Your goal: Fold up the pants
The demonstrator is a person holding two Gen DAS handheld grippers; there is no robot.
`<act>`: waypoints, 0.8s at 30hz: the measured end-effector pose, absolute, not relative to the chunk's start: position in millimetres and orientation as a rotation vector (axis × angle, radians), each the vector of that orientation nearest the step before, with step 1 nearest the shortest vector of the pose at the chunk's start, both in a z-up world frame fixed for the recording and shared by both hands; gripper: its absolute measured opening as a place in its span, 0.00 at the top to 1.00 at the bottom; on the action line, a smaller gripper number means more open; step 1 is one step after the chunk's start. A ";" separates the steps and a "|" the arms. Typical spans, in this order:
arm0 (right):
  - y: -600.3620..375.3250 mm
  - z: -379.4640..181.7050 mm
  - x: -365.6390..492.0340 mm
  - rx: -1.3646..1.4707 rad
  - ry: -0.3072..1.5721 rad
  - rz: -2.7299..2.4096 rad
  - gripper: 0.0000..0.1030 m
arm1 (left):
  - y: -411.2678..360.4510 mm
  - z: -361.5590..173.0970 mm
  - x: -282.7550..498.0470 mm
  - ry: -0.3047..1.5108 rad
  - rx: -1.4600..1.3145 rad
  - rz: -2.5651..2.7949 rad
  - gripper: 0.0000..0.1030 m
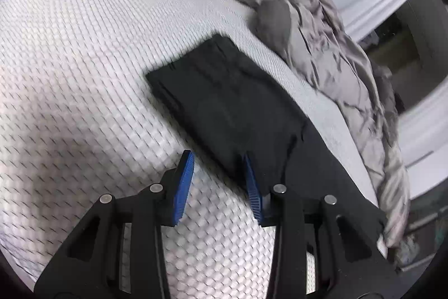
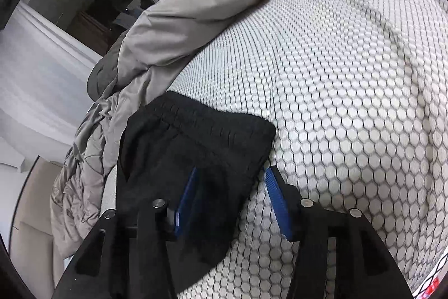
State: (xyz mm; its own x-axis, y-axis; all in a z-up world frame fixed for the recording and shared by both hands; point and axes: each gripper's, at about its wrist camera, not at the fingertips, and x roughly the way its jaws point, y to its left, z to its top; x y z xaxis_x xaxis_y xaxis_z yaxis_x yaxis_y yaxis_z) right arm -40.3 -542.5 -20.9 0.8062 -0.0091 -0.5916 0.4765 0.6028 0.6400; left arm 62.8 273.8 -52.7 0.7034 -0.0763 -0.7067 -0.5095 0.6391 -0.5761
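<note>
Both jaws wide — over black pants point(image 1: 224, 108).

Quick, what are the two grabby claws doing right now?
Left gripper: open, holding nothing, at the edge of the black pants.
Right gripper: open, holding nothing, just over the pants.

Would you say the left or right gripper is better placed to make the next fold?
Probably right: the right gripper straddles the black pants, open, while the left gripper sits open at their edge.

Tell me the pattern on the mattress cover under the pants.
The mattress cover is white with a dark honeycomb hexagon pattern, clearest in the right wrist view.
</note>
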 end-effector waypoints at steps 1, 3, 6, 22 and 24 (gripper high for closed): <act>-542.8 -23.8 -43.1 0.905 0.584 -0.288 0.50 | 271.6 -57.8 67.3 0.778 -0.884 0.240 0.65; -545.2 -27.4 -47.7 0.928 0.587 -0.268 0.50 | 268.2 -71.4 84.4 0.809 -0.928 0.147 0.64; -544.0 -31.8 -45.3 0.930 0.579 -0.238 0.50 | 270.1 -82.6 101.5 0.794 -0.991 0.167 0.64; -528.2 -41.4 -40.8 0.950 0.611 -0.075 0.45 | 302.5 -56.3 89.5 0.668 -0.860 0.355 0.97; -527.5 -47.3 -31.1 0.945 0.617 -0.068 0.67 | 306.5 -61.9 89.7 0.678 -0.881 0.356 0.98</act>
State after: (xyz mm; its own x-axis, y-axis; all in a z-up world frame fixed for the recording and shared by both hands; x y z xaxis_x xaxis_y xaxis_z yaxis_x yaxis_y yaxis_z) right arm -31.1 -527.5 -47.3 0.8269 0.2072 -0.5228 0.3164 0.5973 0.7370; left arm 89.7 306.5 -61.9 0.7387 0.0144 -0.6739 -0.5469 0.5973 -0.5867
